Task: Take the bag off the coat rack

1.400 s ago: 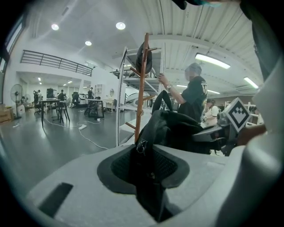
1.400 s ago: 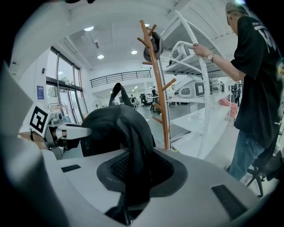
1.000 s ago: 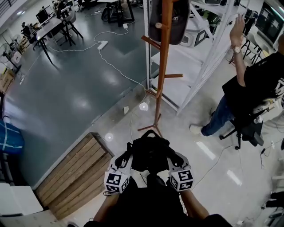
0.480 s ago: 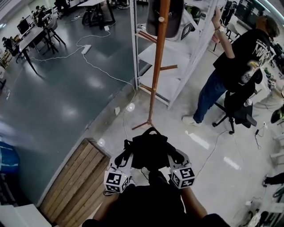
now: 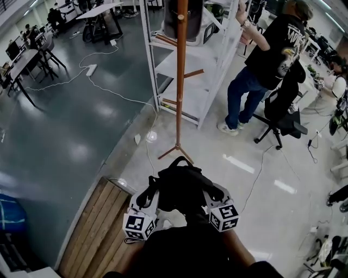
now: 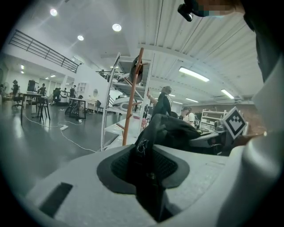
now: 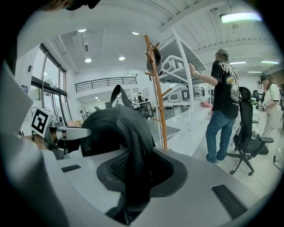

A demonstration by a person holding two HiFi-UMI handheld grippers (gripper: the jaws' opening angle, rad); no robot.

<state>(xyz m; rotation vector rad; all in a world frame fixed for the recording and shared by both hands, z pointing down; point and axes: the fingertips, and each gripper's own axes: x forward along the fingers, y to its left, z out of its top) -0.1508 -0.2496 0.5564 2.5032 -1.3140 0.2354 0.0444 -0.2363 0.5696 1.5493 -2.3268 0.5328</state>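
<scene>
**Bag** (image 5: 182,187), black, soft, with a loop handle at its top: lower centre of the head view, carried between the two claws and off the coat rack. It hangs over pale floor, just below the rack's foot in the frame.

**Left claw** (image 5: 149,194): at the bag's left edge. In the left gripper view the claw (image 6: 144,165) is clamped on a fold of the bag (image 6: 171,132), with black fabric and a small metal fitting pinched between the dark pads. The bulk of the bag rises beyond the tips, to the right of centre.

**Right claw** (image 5: 213,191): at the bag's right edge, level with the left one. In the right gripper view the claw (image 7: 133,174) is clamped on a thick roll of the bag (image 7: 113,128) – the rounded body bulges up and to the left of the tips, handle loop standing above it.

**Coat rack** (image 5: 179,81), orange-brown wooden pole with side pegs and splayed feet: upper centre of the head view, upright. A dark cap (image 5: 187,16) hangs at its top.

**Other items**
- White shelving unit (image 5: 155,59), behind the rack.
- Person in a black shirt (image 5: 269,54), upper right, one hand on the shelving.
- Office chair (image 5: 283,117), just beside that person.
- Wooden slatted panel (image 5: 92,233), lower left, beside the left claw.
- White cable (image 5: 109,89), across the grey floor at upper left.
</scene>
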